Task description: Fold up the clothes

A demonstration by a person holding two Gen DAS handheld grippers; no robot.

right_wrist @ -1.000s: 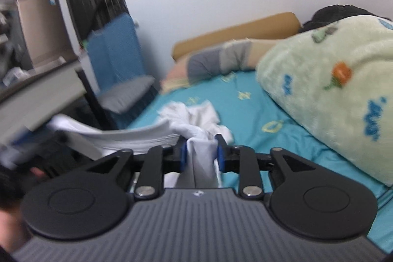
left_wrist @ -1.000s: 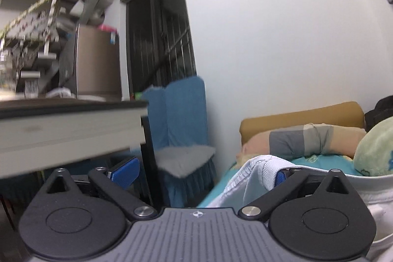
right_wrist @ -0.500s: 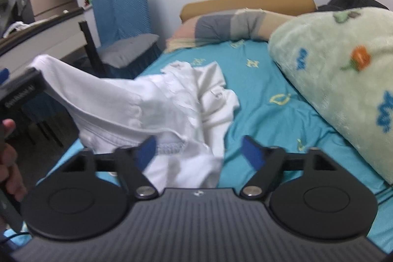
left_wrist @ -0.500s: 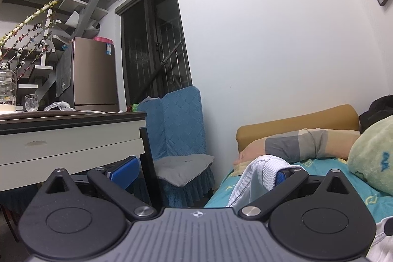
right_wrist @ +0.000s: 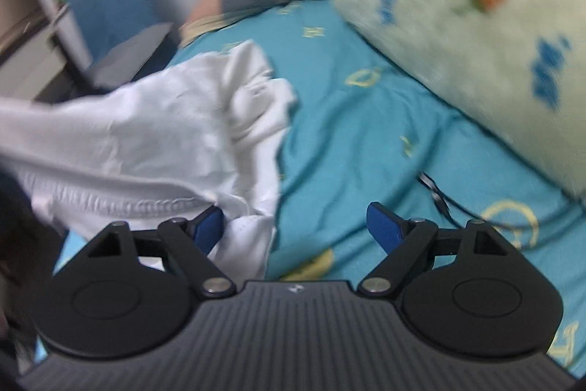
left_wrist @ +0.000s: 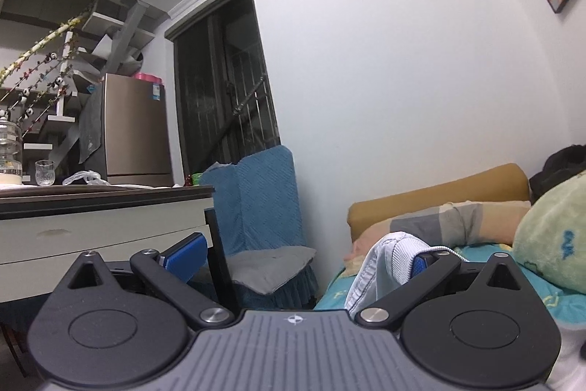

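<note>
In the left wrist view, the left gripper (left_wrist: 302, 253) is pointing level across the room with its jaws standing wide apart. A ribbed hem of the white garment (left_wrist: 388, 257) is hanging over the right-hand blue pad (left_wrist: 419, 262), draped on that one finger rather than pinched between the two; the other pad is sitting far off with nothing against it. Past the fingers a blue-covered chair (left_wrist: 256, 207) is standing beside a white desk (left_wrist: 102, 226), and a tan headboard (left_wrist: 439, 193) is running along the wall.

In the right wrist view, which is blurred, the right gripper (right_wrist: 295, 226) is tilting down over the teal bedsheet (right_wrist: 366, 120), jaws spread wide and gripping nothing. The white garment (right_wrist: 154, 127) is lying crumpled on the sheet, stretching away to the left edge. Its lower fold is lying just beside the left-hand blue pad (right_wrist: 208, 226); whether they are touching cannot be told. The right-hand pad is hanging over bare sheet. A pale green blanket (right_wrist: 476, 35) is heaped at the right
</note>
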